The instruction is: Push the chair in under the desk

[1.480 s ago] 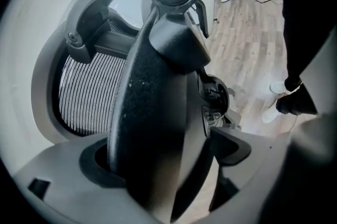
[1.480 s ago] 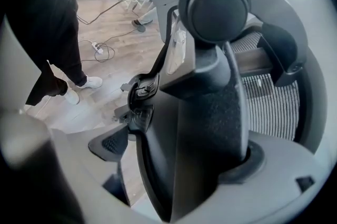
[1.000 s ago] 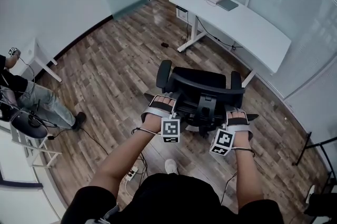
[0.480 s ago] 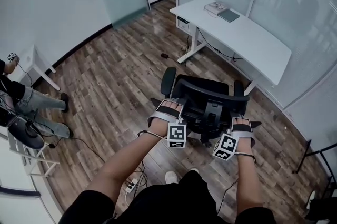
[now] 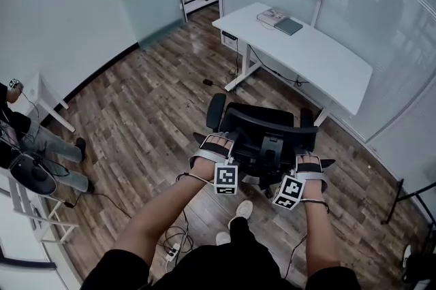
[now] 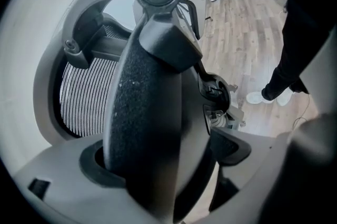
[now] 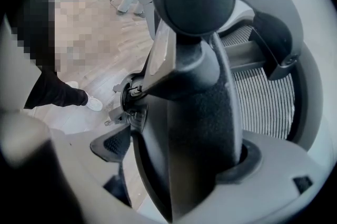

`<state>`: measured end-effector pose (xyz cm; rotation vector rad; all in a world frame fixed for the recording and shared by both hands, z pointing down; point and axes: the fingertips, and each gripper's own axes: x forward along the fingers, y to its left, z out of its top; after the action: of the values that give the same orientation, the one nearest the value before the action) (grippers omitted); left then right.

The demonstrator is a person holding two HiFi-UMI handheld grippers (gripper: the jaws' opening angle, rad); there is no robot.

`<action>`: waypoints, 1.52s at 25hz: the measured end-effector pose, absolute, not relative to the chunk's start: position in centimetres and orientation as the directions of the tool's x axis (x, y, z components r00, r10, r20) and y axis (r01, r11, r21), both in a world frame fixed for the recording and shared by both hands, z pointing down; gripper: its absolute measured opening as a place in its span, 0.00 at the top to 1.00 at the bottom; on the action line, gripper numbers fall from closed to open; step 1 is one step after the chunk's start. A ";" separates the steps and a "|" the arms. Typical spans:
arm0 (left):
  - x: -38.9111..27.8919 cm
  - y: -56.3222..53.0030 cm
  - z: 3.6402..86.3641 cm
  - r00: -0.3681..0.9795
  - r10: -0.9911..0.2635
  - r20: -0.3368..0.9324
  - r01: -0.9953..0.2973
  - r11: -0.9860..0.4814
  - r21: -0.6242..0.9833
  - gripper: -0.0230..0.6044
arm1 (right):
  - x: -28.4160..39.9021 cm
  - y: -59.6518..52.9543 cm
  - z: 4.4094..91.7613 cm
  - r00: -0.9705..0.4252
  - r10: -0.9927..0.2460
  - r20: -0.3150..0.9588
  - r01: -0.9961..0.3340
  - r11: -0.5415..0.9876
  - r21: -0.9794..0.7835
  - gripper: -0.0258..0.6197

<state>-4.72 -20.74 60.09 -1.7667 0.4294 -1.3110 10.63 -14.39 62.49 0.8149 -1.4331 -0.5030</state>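
A black mesh-back office chair [image 5: 266,120] stands on the wood floor, its back toward me, a short way from the white desk [image 5: 306,43]. My left gripper [image 5: 216,140] clasps the left edge of the chair's backrest, my right gripper [image 5: 308,160] the right edge. In the left gripper view the padded black backrest frame [image 6: 147,112] fills the gap between the jaws, with the mesh [image 6: 84,97] beside it. The right gripper view shows the same frame [image 7: 205,118] wedged between its jaws. Both pairs of jaws stand wide around the thick frame.
Books [image 5: 274,15] and a dark tablet [image 5: 290,26] lie at the desk's far end. Cables hang under the desk. A seated person [image 5: 27,139] and a black stool [image 5: 30,174] are at the left, a power strip [image 5: 170,251] lies near my feet, and a glass wall runs behind the desk.
The chair and both grippers have shifted slightly forward toward the desk, and my foot has stepped forward. The person at the left has moved their legs.
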 end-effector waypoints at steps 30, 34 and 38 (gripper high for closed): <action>-1.2 -37.4 60.9 0.428 -0.649 0.629 0.281 -0.567 -0.775 0.16 | 13.6 -29.7 63.1 0.133 -0.707 0.695 -0.160 0.677 0.719 0.20; -0.4 -40.0 61.0 0.429 -0.637 0.640 0.293 -0.572 -0.766 0.16 | 14.3 -32.2 63.0 0.128 -0.708 0.694 -0.151 0.678 0.719 0.20; -0.5 -41.2 61.1 0.431 -0.632 0.644 0.314 -0.564 -0.764 0.16 | 14.0 -33.3 63.1 0.121 -0.700 0.704 -0.162 0.685 0.710 0.21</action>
<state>-0.54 -41.19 61.13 -1.7626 0.2749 -1.2877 13.99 -33.32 63.08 0.7703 -1.4248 -0.4558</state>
